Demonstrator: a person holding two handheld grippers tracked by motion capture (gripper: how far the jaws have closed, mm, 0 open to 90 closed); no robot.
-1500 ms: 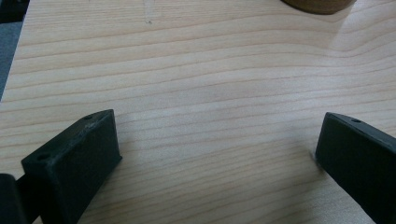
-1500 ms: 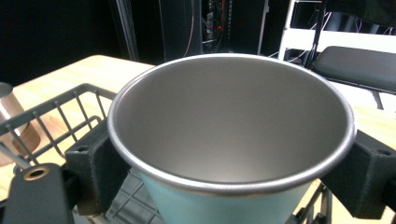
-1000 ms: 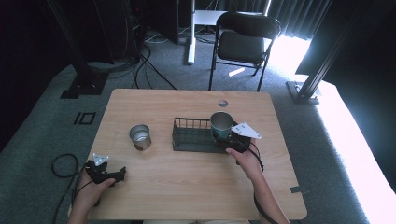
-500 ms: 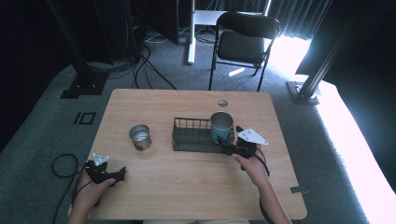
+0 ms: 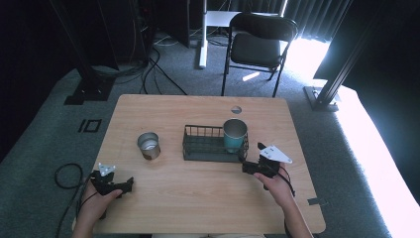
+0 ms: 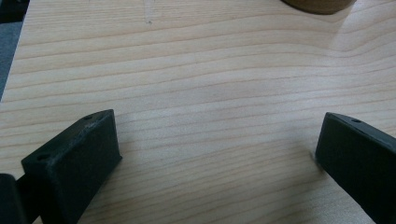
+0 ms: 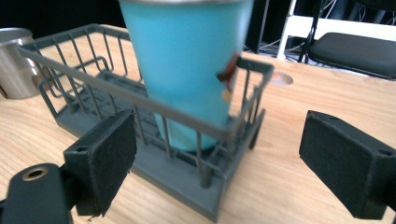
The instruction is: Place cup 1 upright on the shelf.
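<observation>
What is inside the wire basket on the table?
A teal cup stands upright at the right end of the wire basket; the rest of the basket floor looks bare. The cup covers the basket floor under it, and what the cup holds cannot be seen.

The high view looks forward and down over the whole bench [image 5: 198,193]. The right gripper view sits low, close against the wire basket [image 7: 154,154], sharing its teal cup [image 5: 234,135] with the high view. The left gripper view faces bare wood nearby.
</observation>
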